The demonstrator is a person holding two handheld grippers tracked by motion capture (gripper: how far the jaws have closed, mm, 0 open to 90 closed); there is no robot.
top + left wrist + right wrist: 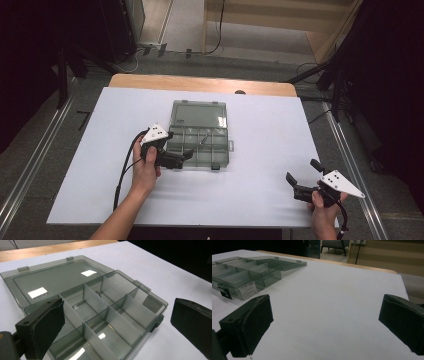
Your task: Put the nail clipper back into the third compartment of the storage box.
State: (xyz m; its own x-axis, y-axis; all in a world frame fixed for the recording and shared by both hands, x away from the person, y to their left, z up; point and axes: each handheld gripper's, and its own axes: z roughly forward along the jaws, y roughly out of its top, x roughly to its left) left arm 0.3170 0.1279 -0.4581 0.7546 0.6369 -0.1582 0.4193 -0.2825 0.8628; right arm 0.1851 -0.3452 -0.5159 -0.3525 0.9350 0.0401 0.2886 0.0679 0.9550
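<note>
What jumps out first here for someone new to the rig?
The smoky clear compartment box lying open mid-table, its lid folded flat on the far side and the divided tray nearest the person. The left gripper hovers at the tray's near left corner, jaws spread wide. The right gripper sits apart at the white sheet's near right, also open.

A white-topped table (260, 170) carries an open smoky compartment box (200, 135).
</note>
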